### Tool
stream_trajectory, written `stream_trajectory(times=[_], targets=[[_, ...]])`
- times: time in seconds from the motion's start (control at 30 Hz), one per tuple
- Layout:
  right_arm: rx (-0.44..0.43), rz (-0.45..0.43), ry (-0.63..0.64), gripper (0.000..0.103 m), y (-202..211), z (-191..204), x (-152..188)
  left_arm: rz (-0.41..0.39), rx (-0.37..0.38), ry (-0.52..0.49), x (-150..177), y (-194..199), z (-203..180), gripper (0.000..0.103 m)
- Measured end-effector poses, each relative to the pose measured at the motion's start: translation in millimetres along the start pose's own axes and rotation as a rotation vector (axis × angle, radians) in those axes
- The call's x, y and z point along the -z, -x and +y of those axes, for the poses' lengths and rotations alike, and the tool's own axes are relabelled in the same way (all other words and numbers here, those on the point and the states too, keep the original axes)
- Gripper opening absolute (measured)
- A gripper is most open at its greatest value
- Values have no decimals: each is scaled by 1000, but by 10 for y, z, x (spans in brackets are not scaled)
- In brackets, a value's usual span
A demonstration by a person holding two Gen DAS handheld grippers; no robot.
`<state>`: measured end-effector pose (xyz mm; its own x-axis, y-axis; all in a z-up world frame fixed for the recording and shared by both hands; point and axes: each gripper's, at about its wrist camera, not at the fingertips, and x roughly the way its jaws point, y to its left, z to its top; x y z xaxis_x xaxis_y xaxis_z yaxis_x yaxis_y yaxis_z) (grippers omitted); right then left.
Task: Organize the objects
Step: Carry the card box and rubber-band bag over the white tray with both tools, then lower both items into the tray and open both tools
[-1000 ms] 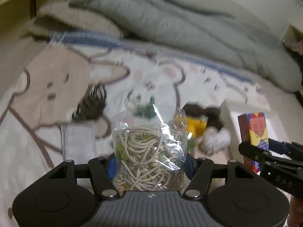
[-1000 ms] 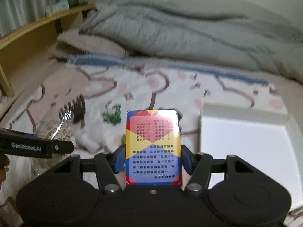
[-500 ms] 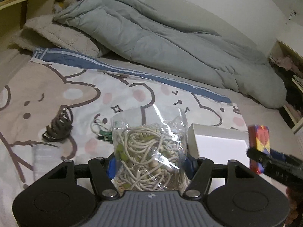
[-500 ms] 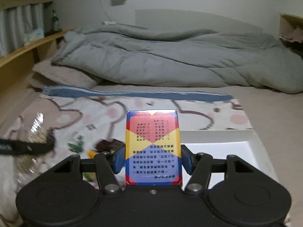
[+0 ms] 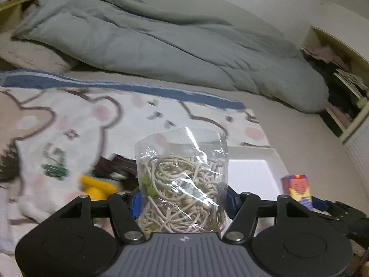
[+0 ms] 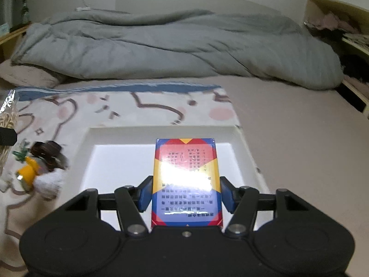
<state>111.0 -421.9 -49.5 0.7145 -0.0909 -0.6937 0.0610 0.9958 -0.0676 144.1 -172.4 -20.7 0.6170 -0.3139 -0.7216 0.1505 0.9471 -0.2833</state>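
My left gripper [image 5: 182, 202] is shut on a clear plastic bag of beige cords and beads [image 5: 182, 184], held upright between its blue pads. My right gripper [image 6: 185, 192] is shut on a colourful card box [image 6: 185, 182] in red, yellow and blue, held over a shallow white tray [image 6: 161, 131] on the bed. In the left wrist view the same tray [image 5: 251, 152] lies just behind and right of the bag, and the card box [image 5: 298, 190] shows at the right edge.
A cartoon bear blanket [image 5: 76, 120] covers the bed. On it, left of the tray, lie a yellow item [image 6: 28, 169], a dark brown item [image 6: 47, 153], a white fluffy thing [image 6: 49, 182] and small green clips [image 5: 55, 168]. A grey duvet [image 6: 173, 48] is bunched behind. Shelves [image 5: 341, 69] stand at right.
Both grippers have swung right across the bed with their loads still held. The white tray now sits right under the card box, and the small items have slid to the left of view.
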Motion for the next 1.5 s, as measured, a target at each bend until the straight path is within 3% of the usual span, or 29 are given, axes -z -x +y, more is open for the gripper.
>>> stream_trajectory(times=[0.27, 0.57, 0.63, 0.7, 0.87, 1.0, 1.07, 1.1, 1.13, 1.5], targets=[[12, 88, 4, 60, -202, -371, 184, 97, 69, 11, 289, -468, -506, 65], [23, 155, 66, 60, -458, -515, 402, 181, 76, 49, 473, -850, -702, 65], [31, 187, 51, 62, -486, -551, 412, 195, 81, 67, 494, -922, -727, 65], [10, 191, 36, 70, -452, -578, 410, 207, 83, 77, 519, -979, -763, 65], [16, 168, 6, 68, -293, -647, 343, 237, 100, 87, 622, -1123, -895, 65], [44, 174, -92, 67, -203, -762, 285, 256, 110, 87, 687, -1215, -1000, 66], [32, 169, -157, 67, -168, -837, 264, 250, 105, 77, 712, -1240, -1043, 71], [26, 169, -181, 66, -160, -868, 259, 255, 103, 80, 713, -1255, -1044, 83], [19, 169, -199, 66, -153, -893, 258, 264, 103, 90, 711, -1259, -1030, 87], [16, 183, -205, 66, -119, -847, 269, 244, 71, 32, 624, -1008, -909, 88]])
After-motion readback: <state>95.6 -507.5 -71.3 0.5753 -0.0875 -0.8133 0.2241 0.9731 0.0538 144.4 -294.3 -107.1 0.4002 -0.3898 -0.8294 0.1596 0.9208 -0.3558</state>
